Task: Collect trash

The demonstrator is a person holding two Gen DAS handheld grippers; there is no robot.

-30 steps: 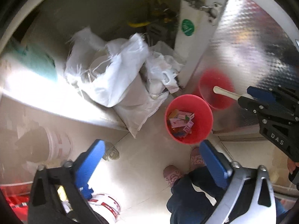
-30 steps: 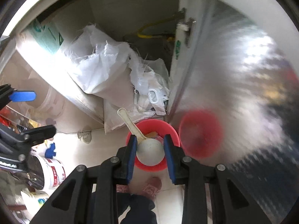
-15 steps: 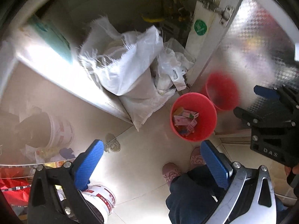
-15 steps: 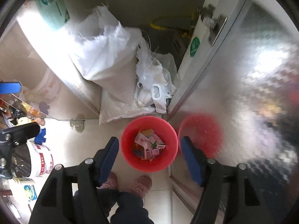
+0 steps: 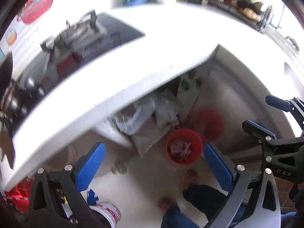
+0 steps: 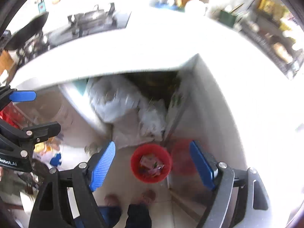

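Note:
A red bin [image 5: 183,146] holding pink and coloured wrappers stands on the tiled floor far below; it also shows in the right wrist view [image 6: 151,162]. My left gripper [image 5: 152,168] is open and empty, high above the floor. My right gripper [image 6: 153,165] is open and empty, also high above the bin; it shows at the right edge of the left wrist view [image 5: 266,114]. Both views are blurred by motion.
A white countertop [image 5: 152,57] spans the upper half, with a gas stove [image 5: 76,43] on it. White bags [image 6: 123,102] fill the open cabinet under it, beside a shiny metal door [image 6: 199,114]. A white bucket [image 5: 108,214] and the person's feet [image 6: 129,197] are on the floor.
Both grippers have risen well above the floor and tilted up, so the countertop and stove have come into view. The right gripper dropped the white spoon into the bin and stays open.

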